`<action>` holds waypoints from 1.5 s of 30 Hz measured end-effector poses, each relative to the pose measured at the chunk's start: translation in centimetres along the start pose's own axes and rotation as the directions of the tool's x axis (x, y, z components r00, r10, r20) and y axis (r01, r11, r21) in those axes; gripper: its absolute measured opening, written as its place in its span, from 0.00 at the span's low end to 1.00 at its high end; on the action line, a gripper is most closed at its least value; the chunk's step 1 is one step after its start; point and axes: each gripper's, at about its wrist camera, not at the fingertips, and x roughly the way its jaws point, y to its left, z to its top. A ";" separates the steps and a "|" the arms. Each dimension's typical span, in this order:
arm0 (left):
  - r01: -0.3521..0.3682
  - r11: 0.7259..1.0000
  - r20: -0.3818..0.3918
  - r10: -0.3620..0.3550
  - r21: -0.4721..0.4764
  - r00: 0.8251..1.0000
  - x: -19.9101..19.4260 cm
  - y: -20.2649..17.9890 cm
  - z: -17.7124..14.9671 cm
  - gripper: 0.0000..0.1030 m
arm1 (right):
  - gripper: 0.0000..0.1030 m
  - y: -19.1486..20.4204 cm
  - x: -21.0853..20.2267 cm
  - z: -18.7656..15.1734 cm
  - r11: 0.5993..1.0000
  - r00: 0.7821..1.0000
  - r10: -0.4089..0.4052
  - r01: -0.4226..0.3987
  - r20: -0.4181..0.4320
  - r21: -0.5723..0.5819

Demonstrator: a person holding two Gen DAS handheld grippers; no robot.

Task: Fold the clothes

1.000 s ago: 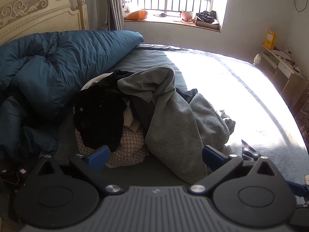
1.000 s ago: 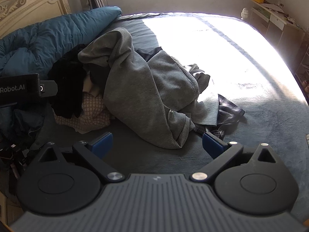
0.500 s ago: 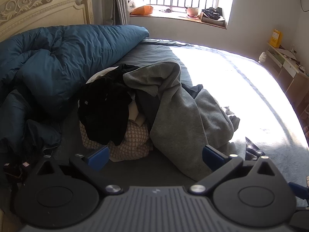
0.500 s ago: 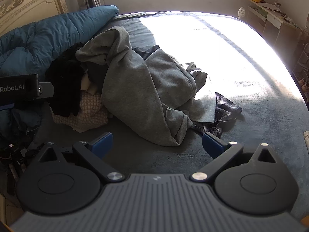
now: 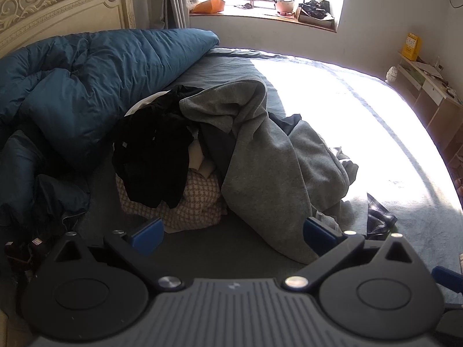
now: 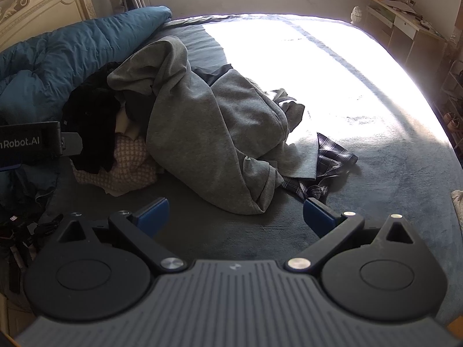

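Both views having drawn back slightly from the clothes pile [image 5: 202,156], we hold left gripper [image 5: 231,232] and right gripper [image 6: 234,215] spread and empty, and judge the grey sweatshirt [image 6: 208,133] on top best lifted clear first.

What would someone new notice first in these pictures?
A heap of clothes on the bed, topped by a big grey sweatshirt beside a black garment. Behind it lies a blue duvet; bright sunlight floods the bed's far side. Both grippers hover open, empty.
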 end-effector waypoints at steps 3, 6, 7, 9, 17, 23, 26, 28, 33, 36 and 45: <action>-0.001 1.000 -0.009 0.002 0.004 1.000 0.3 -0.2 0.0 1.00 | 0.97 -0.1 0.2 -0.1 1.000 1.000 -0.002 0.002 -0.006 0.003; -0.003 1.000 -0.023 0.003 0.006 1.000 0.6 -0.3 -0.1 1.00 | 0.97 -0.3 0.4 -0.2 1.000 1.000 -0.003 0.003 -0.014 0.005; -0.003 1.000 -0.028 0.003 0.007 1.000 0.7 -0.4 -0.2 1.00 | 0.97 -0.3 0.4 -0.2 1.000 1.000 -0.003 0.003 -0.017 0.006; -0.005 1.000 -0.034 0.005 0.009 0.999 1.0 -0.5 -0.2 1.00 | 0.97 -0.4 0.6 -0.3 1.000 1.000 -0.003 0.004 -0.022 0.008; -0.011 1.000 -0.045 0.012 0.020 0.999 1.9 -0.8 0.3 1.00 | 0.97 -0.5 1.3 0.0 1.000 0.999 -0.006 0.006 -0.033 0.018; -0.018 0.999 -0.055 0.019 0.028 0.998 2.8 -1.0 0.6 1.00 | 0.97 -0.6 2.0 0.3 1.000 0.999 -0.008 0.009 -0.044 0.022; -0.016 0.999 -0.062 0.018 0.029 0.998 3.3 -0.9 0.7 1.00 | 0.97 -0.5 2.3 0.5 1.000 0.999 -0.010 0.012 -0.054 0.023; -0.013 1.000 -0.066 0.014 0.028 0.998 3.7 -0.8 0.7 1.00 | 0.97 -0.5 2.7 0.5 1.000 0.998 -0.011 0.012 -0.061 0.024; 0.008 1.000 -0.057 -0.006 0.026 0.998 5.0 -0.5 1.0 1.00 | 0.97 -0.9 3.6 0.6 0.999 0.998 -0.009 0.011 -0.067 0.032; 0.024 0.999 -0.037 -0.023 0.021 0.999 5.8 -0.1 1.5 1.00 | 0.97 -1.4 4.4 0.6 0.999 0.997 -0.003 0.006 -0.075 0.046; 0.044 0.998 0.069 -0.047 0.041 0.997 10.4 0.3 5.4 1.00 | 0.97 -4.3 9.5 1.8 0.981 0.983 0.153 -0.139 -0.100 0.136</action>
